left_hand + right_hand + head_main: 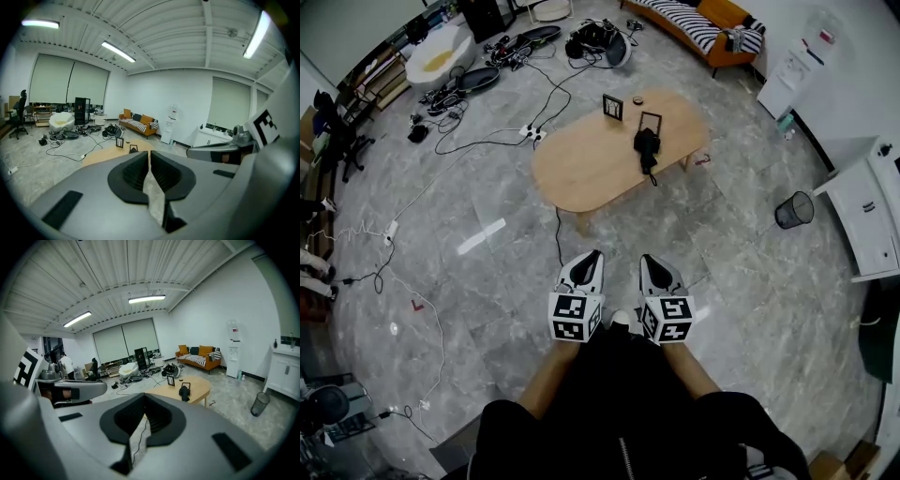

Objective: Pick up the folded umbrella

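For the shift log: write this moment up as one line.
folded umbrella: lying on wooden table, untouched | left tongs: shut, empty | right tongs: shut, empty | stage: pickup not started

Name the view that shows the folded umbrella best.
The head view: the folded umbrella lies whole on the wooden table, seen from above. The right gripper view shows it small and far; the left gripper view barely shows it.

A folded umbrella [647, 150] lies on a table [581, 169], a frame [651, 122] just behind it, a sofa [694, 23] beyond, a bin [794, 210] at right.
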`<action>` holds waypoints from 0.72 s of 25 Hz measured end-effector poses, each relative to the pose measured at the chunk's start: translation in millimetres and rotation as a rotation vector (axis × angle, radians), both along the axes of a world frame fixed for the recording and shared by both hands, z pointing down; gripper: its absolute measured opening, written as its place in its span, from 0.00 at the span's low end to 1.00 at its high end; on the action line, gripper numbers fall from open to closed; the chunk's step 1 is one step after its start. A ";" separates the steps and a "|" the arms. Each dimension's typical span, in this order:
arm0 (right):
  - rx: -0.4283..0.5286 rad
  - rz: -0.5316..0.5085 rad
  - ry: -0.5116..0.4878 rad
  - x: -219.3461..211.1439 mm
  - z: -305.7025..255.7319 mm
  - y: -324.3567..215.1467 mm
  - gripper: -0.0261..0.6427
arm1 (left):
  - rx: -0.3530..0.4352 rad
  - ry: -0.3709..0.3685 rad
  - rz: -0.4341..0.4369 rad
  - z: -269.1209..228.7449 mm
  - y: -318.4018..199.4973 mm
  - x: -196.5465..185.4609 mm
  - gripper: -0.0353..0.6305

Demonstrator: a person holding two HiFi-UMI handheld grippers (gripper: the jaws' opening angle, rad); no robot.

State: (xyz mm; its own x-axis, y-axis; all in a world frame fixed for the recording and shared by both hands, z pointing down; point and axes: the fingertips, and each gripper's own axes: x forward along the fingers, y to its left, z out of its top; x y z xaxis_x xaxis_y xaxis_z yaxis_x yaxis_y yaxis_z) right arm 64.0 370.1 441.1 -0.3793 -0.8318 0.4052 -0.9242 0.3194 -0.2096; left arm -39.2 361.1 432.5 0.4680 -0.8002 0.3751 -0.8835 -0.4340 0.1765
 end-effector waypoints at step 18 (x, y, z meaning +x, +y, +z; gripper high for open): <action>-0.035 -0.006 0.004 -5.2 16.0 -28.0 0.06 | -0.036 0.003 0.010 16.6 -30.9 -0.3 0.09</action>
